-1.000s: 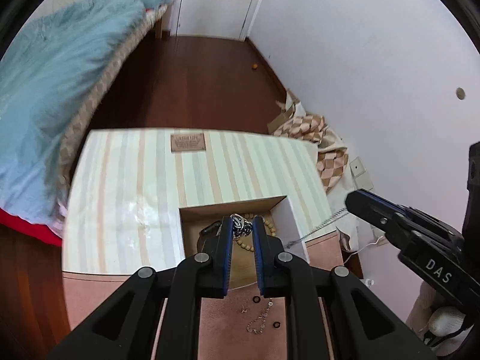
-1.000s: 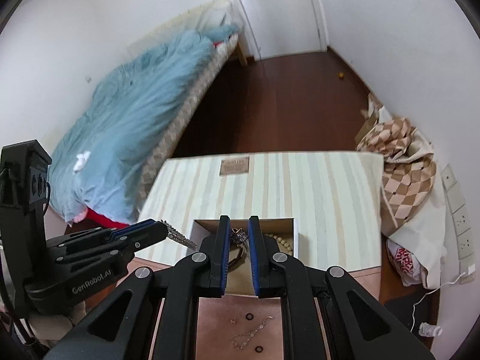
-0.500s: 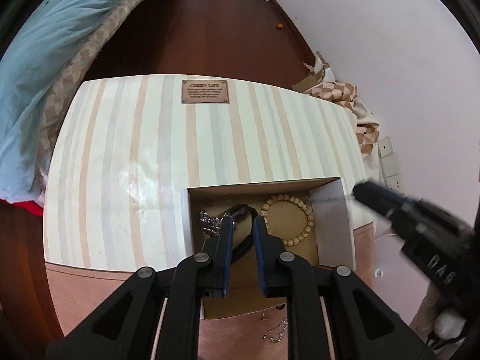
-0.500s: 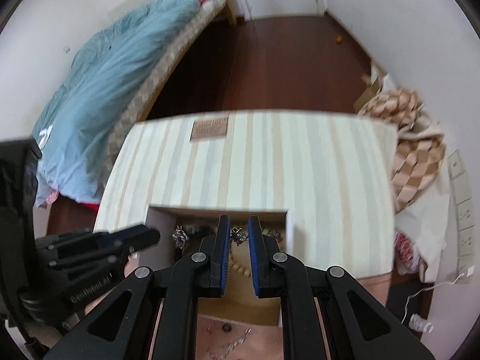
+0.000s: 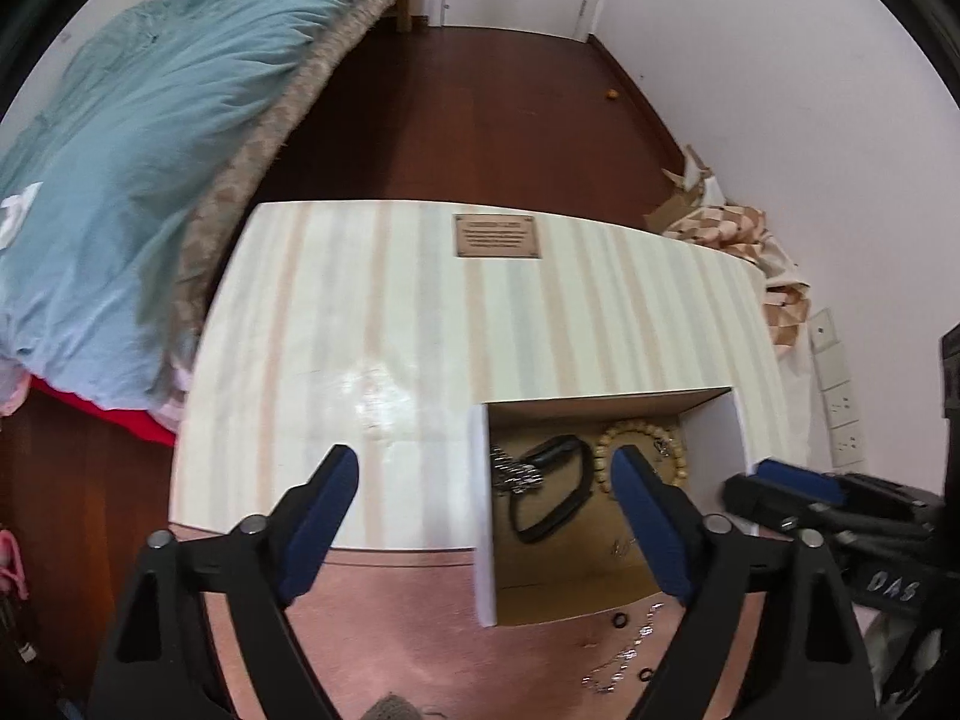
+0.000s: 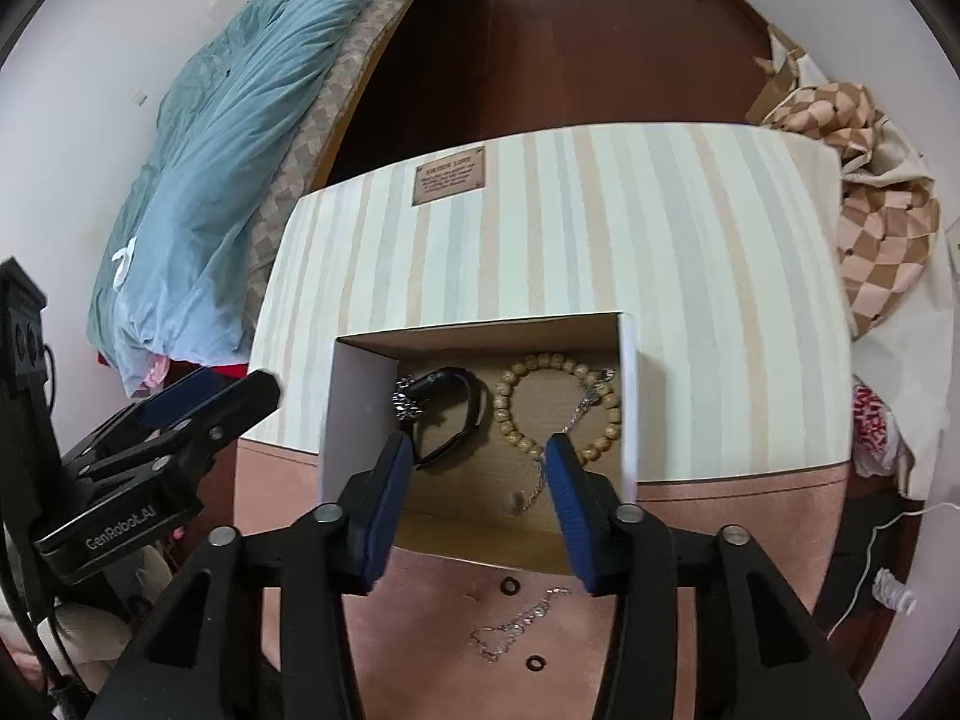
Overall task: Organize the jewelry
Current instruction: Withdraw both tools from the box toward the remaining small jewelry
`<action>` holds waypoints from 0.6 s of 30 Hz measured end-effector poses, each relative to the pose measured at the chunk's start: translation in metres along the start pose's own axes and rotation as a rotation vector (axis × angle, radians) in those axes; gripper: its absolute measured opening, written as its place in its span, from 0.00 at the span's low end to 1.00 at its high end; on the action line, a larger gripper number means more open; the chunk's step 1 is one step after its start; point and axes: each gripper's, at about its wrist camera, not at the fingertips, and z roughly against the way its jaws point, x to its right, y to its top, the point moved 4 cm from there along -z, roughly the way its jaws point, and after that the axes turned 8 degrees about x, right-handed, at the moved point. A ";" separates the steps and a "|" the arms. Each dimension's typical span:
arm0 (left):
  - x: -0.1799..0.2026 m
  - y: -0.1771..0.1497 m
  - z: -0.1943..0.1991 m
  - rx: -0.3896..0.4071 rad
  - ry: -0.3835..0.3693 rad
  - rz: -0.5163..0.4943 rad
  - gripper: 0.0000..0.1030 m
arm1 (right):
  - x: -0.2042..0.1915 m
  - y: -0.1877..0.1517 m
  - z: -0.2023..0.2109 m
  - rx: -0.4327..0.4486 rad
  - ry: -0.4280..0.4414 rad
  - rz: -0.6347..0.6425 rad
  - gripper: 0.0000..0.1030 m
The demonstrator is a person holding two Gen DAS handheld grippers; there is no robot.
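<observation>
Blue-padded jaws now spread on both grippers, silver chain dropped in box

cardboard box looks matt, white paper outside and raw brown inside. bead bracelet seems like dull wood, the chain is shiny metal, black band looks glossy. striped tabletop is smooth with a slight sheen, pink mat looks suede-ish

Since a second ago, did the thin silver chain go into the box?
Yes. The thin silver chain now lies in the box, draped over the bead bracelet; earlier it hung outside, from the right gripper.
</observation>
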 end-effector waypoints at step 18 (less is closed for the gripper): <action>-0.004 -0.053 0.030 0.113 0.160 -0.047 0.99 | 0.006 -0.050 0.027 0.166 -0.427 0.147 0.96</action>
